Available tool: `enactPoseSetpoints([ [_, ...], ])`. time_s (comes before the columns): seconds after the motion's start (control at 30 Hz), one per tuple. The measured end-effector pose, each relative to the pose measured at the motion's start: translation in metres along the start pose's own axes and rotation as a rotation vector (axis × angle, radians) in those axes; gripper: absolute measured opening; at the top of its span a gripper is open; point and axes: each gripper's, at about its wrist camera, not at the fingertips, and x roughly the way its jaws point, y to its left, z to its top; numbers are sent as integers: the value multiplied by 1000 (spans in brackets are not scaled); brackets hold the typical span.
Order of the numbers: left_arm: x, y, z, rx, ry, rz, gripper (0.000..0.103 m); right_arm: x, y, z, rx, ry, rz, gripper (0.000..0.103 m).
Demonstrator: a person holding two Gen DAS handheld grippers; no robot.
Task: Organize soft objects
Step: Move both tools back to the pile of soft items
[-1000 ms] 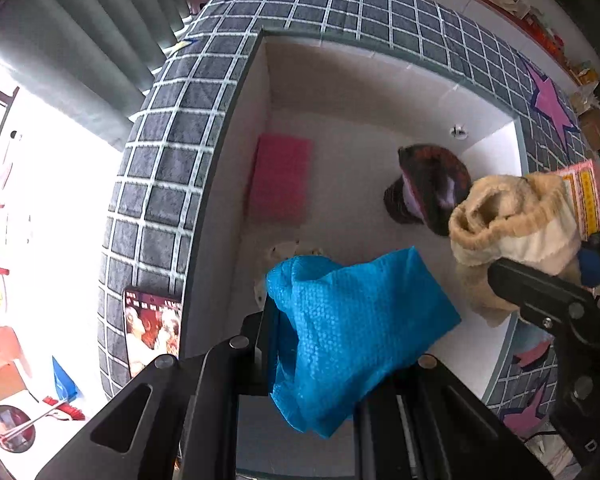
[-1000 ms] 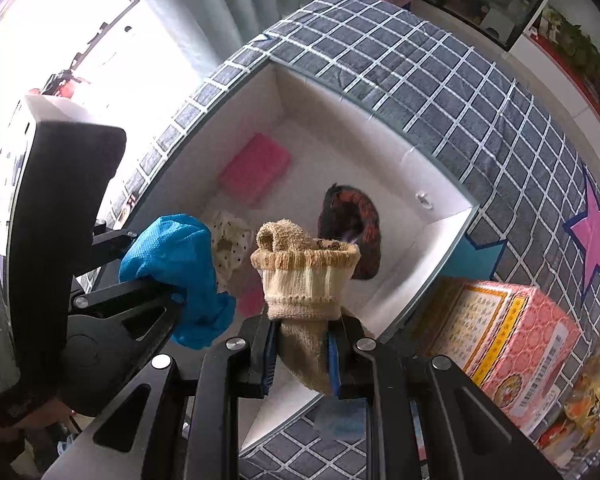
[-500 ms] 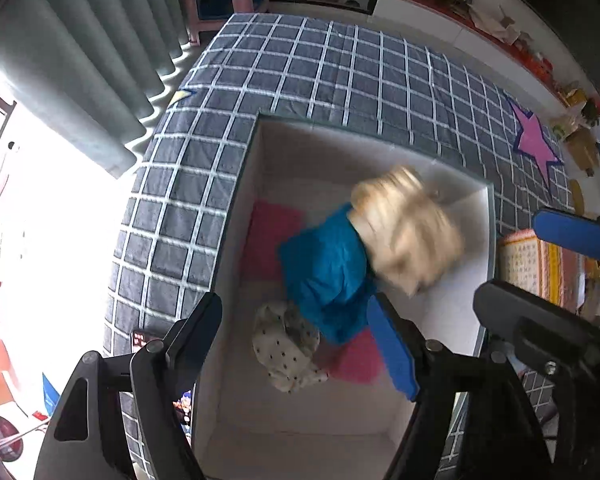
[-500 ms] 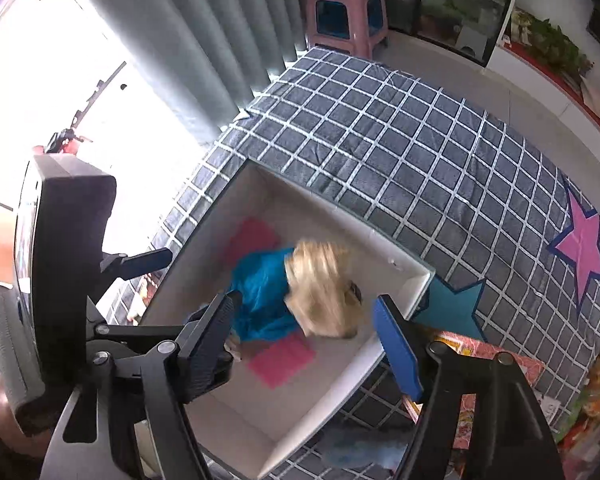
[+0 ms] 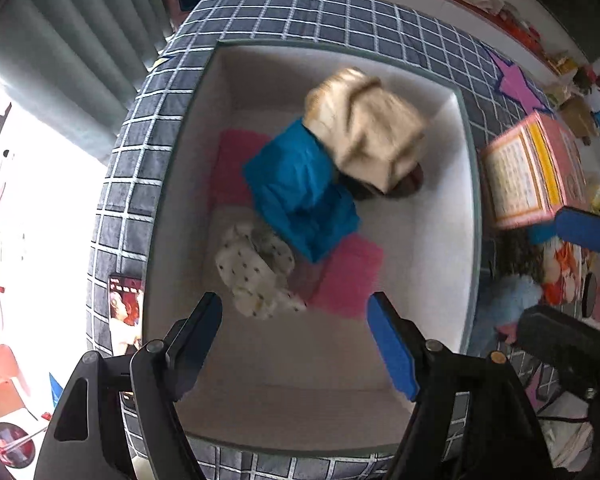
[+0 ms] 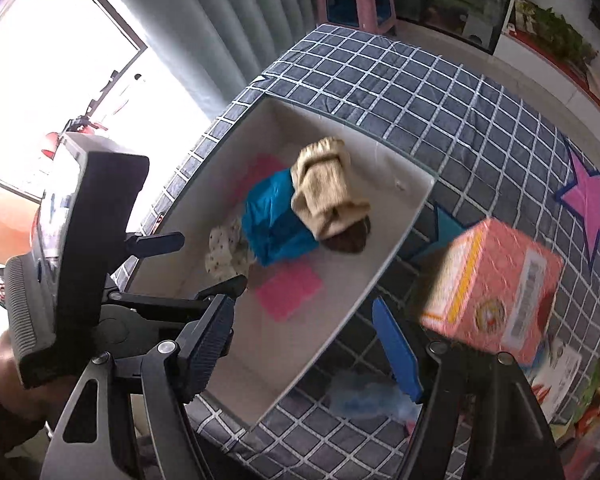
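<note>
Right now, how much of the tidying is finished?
Done: the blue cloth, beige sock, dotted cloth and pink pads lie in the white box. In hand: nothing; both tongs are open. Left: a blue fluffy thing outside.

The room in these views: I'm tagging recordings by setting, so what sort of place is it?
Probably a home, perhaps a bedroom or living room: a checked quilt with star patches lies under the white box of soft things, pleated curtains hang by a bright window, and a pink plastic stool stands behind.
</note>
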Motion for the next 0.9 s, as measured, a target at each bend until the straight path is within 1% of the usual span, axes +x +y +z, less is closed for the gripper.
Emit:
enactPoseSetpoints([
  [0.13,-4,-16,-14,38,-6,1,78,-15,-6,-34,-13,-32,-5,73],
  [0.27,-11,-35,-20,84,-20,-4,78,-24,-22,-72,20,-25,-20,73],
  [0.37,-26,-59,-23,156,-69,-17,78,-28,-42,-101,82,-15,-35,73],
  [0.43,-37,-85,-26,228,-110,-21,78,-29,-57,-119,134,-5,-47,73],
  [0.5,-44,-107,-32,291,-137,-18,78,-30,-73,-134,179,-1,-56,73],
  [0.57,-45,-134,-39,363,-151,-38,78,-29,-85,-148,205,10,-80,73],
  [0.67,-34,-166,-49,454,-144,-44,78,-28,-100,-170,240,22,-95,73],
  [0.77,-7,-198,-58,543,-110,-15,78,-30,-108,-189,271,25,-99,73],
  [0.8,2,-204,-58,562,-104,0,78,-31,-111,-196,285,27,-98,73],
  [0.87,24,-222,-60,609,-90,58,78,-32,-114,-207,298,34,-99,73],
  [0.9,33,-226,-60,627,-81,75,78,-33,-115,-212,302,38,-99,73],
])
